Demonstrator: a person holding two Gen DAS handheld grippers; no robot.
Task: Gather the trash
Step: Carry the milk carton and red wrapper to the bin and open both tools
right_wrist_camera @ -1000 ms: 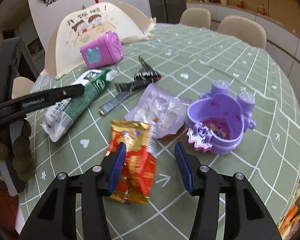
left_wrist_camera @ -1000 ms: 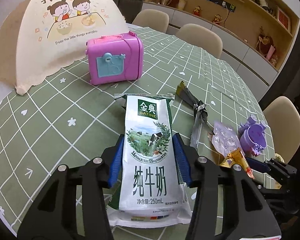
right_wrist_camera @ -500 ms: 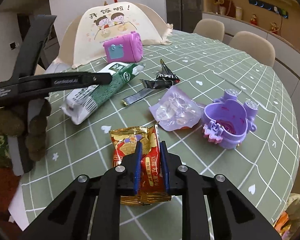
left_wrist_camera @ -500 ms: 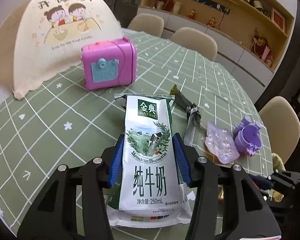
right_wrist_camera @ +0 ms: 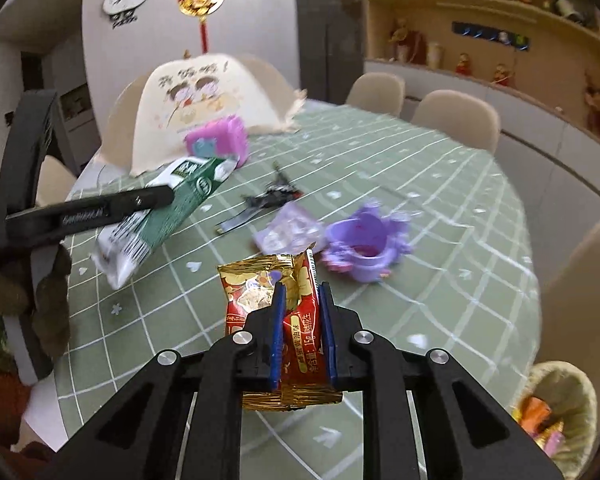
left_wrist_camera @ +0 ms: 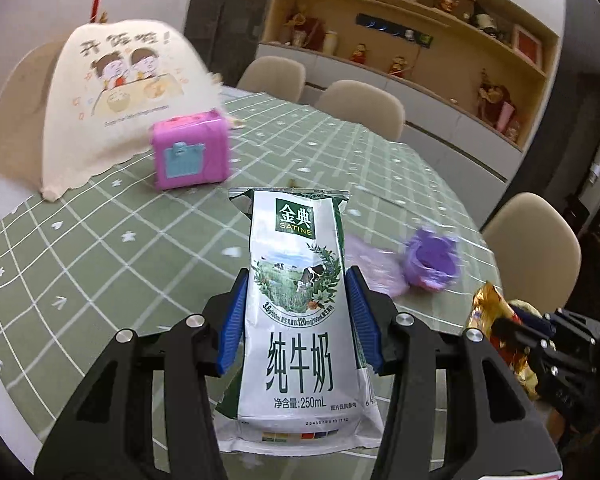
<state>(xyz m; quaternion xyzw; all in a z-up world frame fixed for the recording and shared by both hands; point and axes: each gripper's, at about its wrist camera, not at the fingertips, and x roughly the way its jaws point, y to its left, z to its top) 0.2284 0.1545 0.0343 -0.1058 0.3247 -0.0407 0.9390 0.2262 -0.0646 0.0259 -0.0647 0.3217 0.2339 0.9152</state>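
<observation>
My left gripper [left_wrist_camera: 296, 316] is shut on a white and green milk pouch [left_wrist_camera: 298, 304] and holds it above the green table [left_wrist_camera: 100, 264]. The pouch also shows in the right wrist view [right_wrist_camera: 164, 216]. My right gripper [right_wrist_camera: 302, 320] is shut on a red and gold snack wrapper [right_wrist_camera: 284, 304], lifted off the table; the wrapper also shows at the right of the left wrist view [left_wrist_camera: 496, 328]. A black wrapper strip [right_wrist_camera: 268, 200] and a clear plastic wrapper [right_wrist_camera: 290, 232] lie on the table.
A purple toy cup [right_wrist_camera: 360, 244] stands beside the clear wrapper. A pink toy box [left_wrist_camera: 190, 154] and a cream food cover [left_wrist_camera: 112, 92] are at the table's far left. A woven bin [right_wrist_camera: 560, 408] with wrappers sits below the table's right edge. Chairs ring the table.
Both grippers have risen and pulled back from the table with their items. The right gripper closed on the snack wrapper a second ago and has since lifted it.
</observation>
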